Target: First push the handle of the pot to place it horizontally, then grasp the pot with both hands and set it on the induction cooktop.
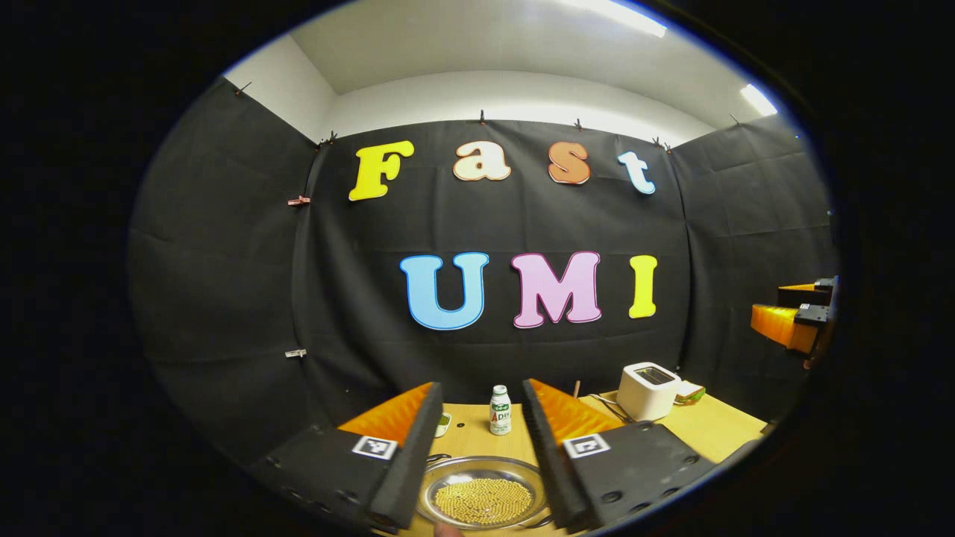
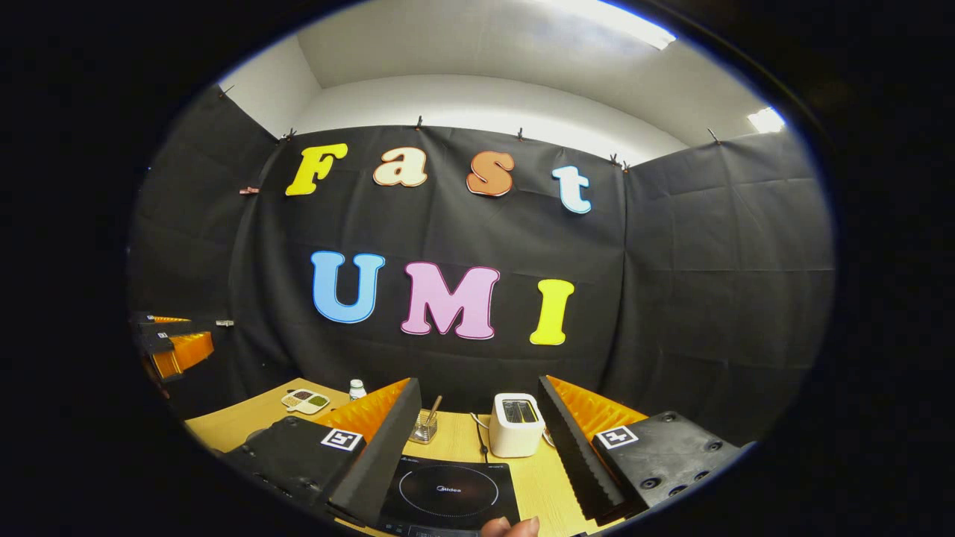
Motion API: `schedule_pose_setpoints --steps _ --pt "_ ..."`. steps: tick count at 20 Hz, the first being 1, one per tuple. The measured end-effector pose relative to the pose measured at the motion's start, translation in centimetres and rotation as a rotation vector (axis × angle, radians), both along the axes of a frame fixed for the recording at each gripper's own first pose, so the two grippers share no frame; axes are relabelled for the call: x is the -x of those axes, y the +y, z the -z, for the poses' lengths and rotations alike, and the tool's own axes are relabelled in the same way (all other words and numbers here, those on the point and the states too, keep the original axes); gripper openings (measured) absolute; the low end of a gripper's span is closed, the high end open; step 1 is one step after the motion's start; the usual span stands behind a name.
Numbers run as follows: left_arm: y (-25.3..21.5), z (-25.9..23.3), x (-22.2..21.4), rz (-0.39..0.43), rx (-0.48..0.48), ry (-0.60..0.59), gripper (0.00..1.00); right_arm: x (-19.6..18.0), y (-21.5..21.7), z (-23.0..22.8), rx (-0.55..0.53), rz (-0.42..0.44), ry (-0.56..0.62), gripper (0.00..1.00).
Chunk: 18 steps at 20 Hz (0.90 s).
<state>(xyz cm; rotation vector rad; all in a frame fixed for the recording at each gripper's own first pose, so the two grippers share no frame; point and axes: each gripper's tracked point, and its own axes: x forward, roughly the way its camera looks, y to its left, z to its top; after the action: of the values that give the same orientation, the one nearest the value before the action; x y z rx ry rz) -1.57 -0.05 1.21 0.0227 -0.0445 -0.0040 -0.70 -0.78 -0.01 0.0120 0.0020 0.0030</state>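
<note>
- Left claw (image 1: 481, 447) is held wide open above the worktop (image 1: 716, 429), nothing between its fingers; it is judged to be poised before any contact.
- Pot (image 1: 481, 492) is seen in the left gripper view as a shallow metal pan with yellowish beads inside, sitting on the worktop below and between the left claw's fingers; its handle cannot be told from this angle.
- Small bottle (image 1: 500, 410) is stood upright behind the pot, well apart from it; a white toaster (image 1: 647, 389) is set farther right.
- Right claw (image 2: 477, 451) is also spread wide and empty, aimed over the induction cooktop (image 2: 448, 492), which lies flat on the worktop with its ring bare, likely left free for the pot.
- Toaster and a glass with a stick (image 2: 425, 426) are kept just behind the cooktop, out of the landing zone.
- Task is judged not yet begun: handle push first, then two-claw lift.
- A fingertip (image 2: 509, 526) is glimpsed at the bottom edge.
</note>
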Motion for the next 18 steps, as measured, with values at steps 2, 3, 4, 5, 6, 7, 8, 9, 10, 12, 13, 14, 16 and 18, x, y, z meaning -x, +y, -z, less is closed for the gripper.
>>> schedule_pose_setpoints --steps 2,3,4,5,6,7,8,9,10,12,13,14,16,18 --pt "0.1 -0.1 -0.1 0.005 -0.007 -0.002 0.3 0.0 -0.2 -0.1 -0.007 0.005 -0.004 0.97" --pt "-0.3 -0.2 0.2 0.02 -0.001 -0.004 0.14 0.0 -0.3 -0.1 -0.008 0.007 -0.002 0.97" --pt "-0.7 -0.1 0.4 0.04 0.006 0.001 0.06 0.0 -0.4 0.0 -0.008 0.009 -0.001 0.97" --pt "-1.0 0.3 0.2 0.058 0.011 0.013 0.05 -0.1 -0.5 0.1 -0.007 0.011 0.001 0.97" --pt "-1.2 0.7 0.2 0.074 0.007 0.031 0.07 -0.2 -0.5 0.1 -0.006 0.013 0.002 0.97" --pt "-1.3 1.1 0.2 0.086 -0.001 0.045 0.05 -0.2 -0.6 0.1 -0.007 0.015 0.003 0.97" --pt "-1.4 1.4 0.1 0.102 -0.007 0.063 0.05 -0.2 -0.6 0.2 -0.009 0.017 0.005 0.97" --pt "-1.9 2.0 0.1 0.131 -0.013 0.088 0.05 -0.1 -0.7 0.2 -0.01 0.02 0.005 0.97" --pt "-2.3 2.7 0.2 0.155 -0.015 0.116 0.05 -0.2 -0.8 0.3 -0.01 0.02 0.005 0.97" --pt "-2.3 4.3 0.5 0.176 -0.006 0.182 0.05 -0.2 -0.7 0.4 -0.008 0.022 0.006 0.97" --pt "-2.3 5.1 0.5 0.181 0.005 0.211 0.05 -0.2 -0.8 0.4 -0.008 0.023 0.005 0.97" --pt "-2.2 5.8 0.5 0.186 0.016 0.237 0.05 -0.2 -0.9 0.3 -0.008 0.025 0.005 0.97" --pt "-2.2 7.4 0.6 0.198 0.025 0.288 0.05 -0.1 -1.0 0.3 -0.008 0.026 -0.001 0.97" --pt "-2.2 9.4 1.1 0.228 0.02 0.358 0.05 -0.2 -1.2 0.1 -0.009 0.031 -0.005 0.97"
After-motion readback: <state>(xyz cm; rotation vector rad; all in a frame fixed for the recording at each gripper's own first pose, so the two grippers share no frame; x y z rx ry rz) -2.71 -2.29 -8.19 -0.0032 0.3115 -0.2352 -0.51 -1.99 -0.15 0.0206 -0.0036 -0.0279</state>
